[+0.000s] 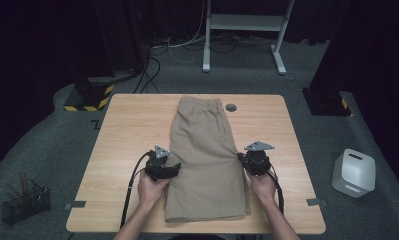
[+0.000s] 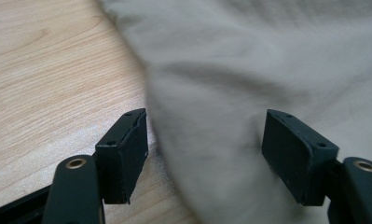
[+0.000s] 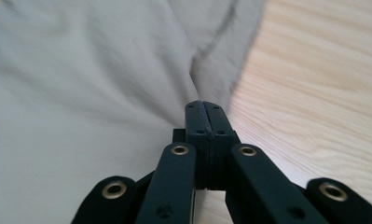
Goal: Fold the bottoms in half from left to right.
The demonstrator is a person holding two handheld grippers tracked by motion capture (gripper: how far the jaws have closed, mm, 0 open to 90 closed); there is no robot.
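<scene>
While the khaki shorts [image 1: 207, 160] lie folded lengthwise mid-table, the right gripper [image 3: 205, 112] is pinched shut, seemingly on their right edge; the left gripper [image 2: 204, 154] gapes around the left edge, ungrasped. Crosswise folding remains.

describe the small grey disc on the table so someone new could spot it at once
Start at the light wooden table and find the khaki shorts laid lengthwise down its middle. Follow them to their far end, the waistband, then look just right of it: the grey disc lies there, apart from the cloth. It is the one small, round, dark thing on the bare wood.
</scene>
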